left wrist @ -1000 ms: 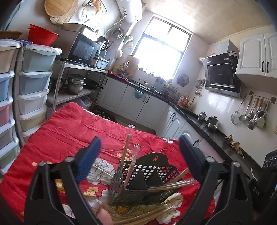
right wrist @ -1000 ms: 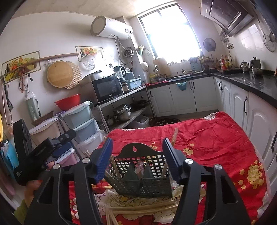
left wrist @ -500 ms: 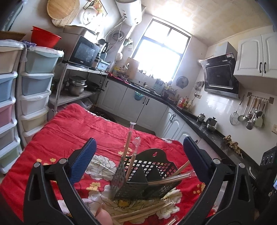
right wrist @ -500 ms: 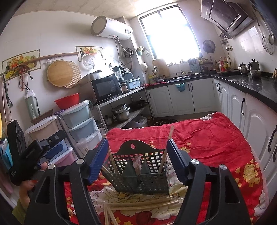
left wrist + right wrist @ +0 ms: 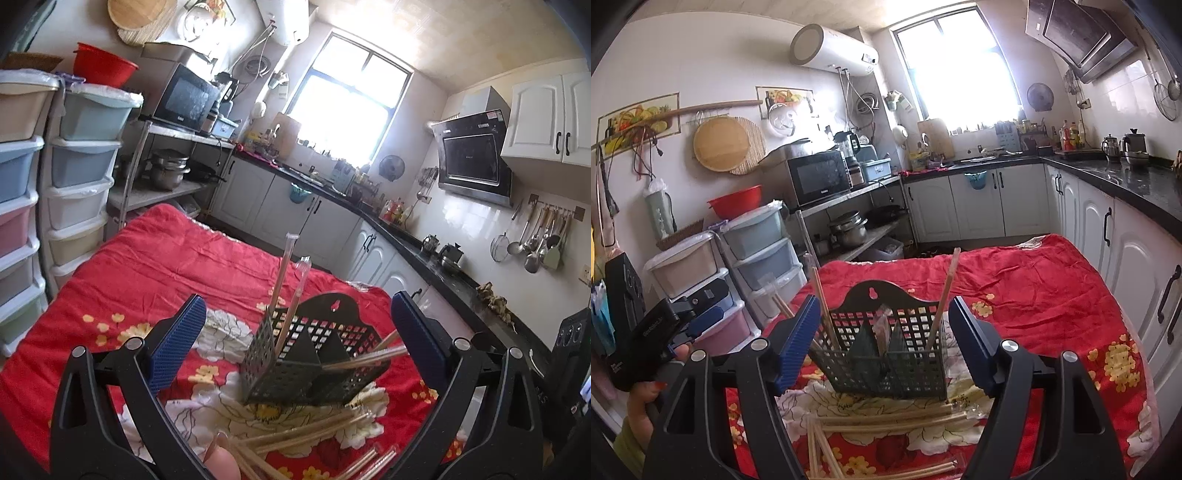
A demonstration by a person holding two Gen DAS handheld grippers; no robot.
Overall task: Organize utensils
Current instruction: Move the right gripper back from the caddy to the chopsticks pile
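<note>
- While both of my tools hang over the red floral cloth point(image 5: 1034, 291), the relation that matters is this: the loose chopsticks point(image 5: 886, 421) lie on the cloth just on my side of the black mesh caddy point(image 5: 886, 354), below and slightly ahead of my right hand-held gripper point(image 5: 884, 339).
- Their long axis runs mostly crosswise, left to right across the right wrist view (a few at the near left fan toward me), so I judge a straight drop with the fingers across them would suit.
- My right hand-held gripper is spread wide and holds nothing; its fingers frame the caddy.
- My left hand-held gripper point(image 5: 295, 339) is also spread and empty, off to the caddy's left side, with the pile point(image 5: 303, 439) low in its view.
- I judge the right one better lined up with the pile.
- Several chopsticks already stand or lean in the caddy point(image 5: 317, 354).
- Compared with a second ago, both pairs of fingers are spread wider, and both views sit a little further back from the caddy.
</note>
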